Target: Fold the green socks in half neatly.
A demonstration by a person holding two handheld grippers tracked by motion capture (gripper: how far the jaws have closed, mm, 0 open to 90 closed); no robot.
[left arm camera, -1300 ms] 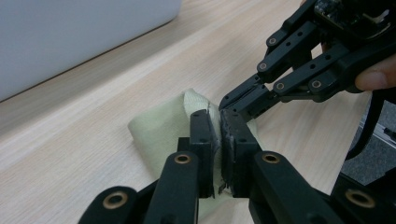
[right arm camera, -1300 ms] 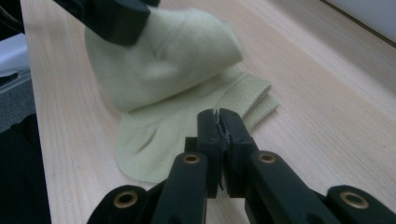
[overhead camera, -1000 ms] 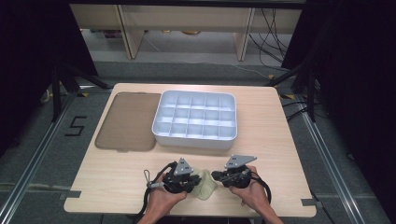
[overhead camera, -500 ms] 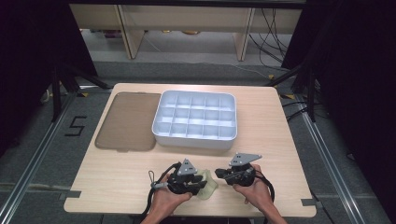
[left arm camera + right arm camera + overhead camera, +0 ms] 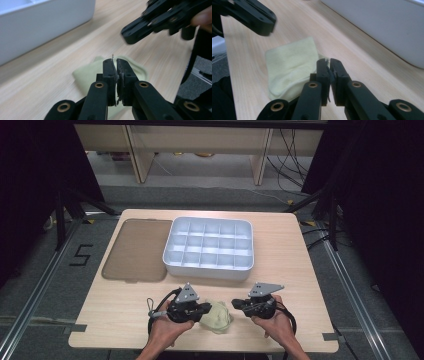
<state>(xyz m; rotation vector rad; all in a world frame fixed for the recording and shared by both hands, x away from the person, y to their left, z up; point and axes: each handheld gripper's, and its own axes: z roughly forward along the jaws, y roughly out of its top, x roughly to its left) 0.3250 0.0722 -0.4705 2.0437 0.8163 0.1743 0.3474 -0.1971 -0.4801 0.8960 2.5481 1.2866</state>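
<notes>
Forearms enter cut off at the table's (image 5: 300,270) near edge, each hand holding a gripper. The left gripper (image 5: 115,62) has its jaws together with nothing between them, poised over the pale yellow-green cloth (image 5: 216,316), whose near part its body hides in the high view. The right gripper (image 5: 329,61) also has its jaws pressed together, just beside the cloth's edge; whether it touches is unclear. Farther back sits the white divided tray (image 5: 210,265), its compartments too small to judge for contents. Left of the tray lies a flat brownish lid (image 5: 134,250).
</notes>
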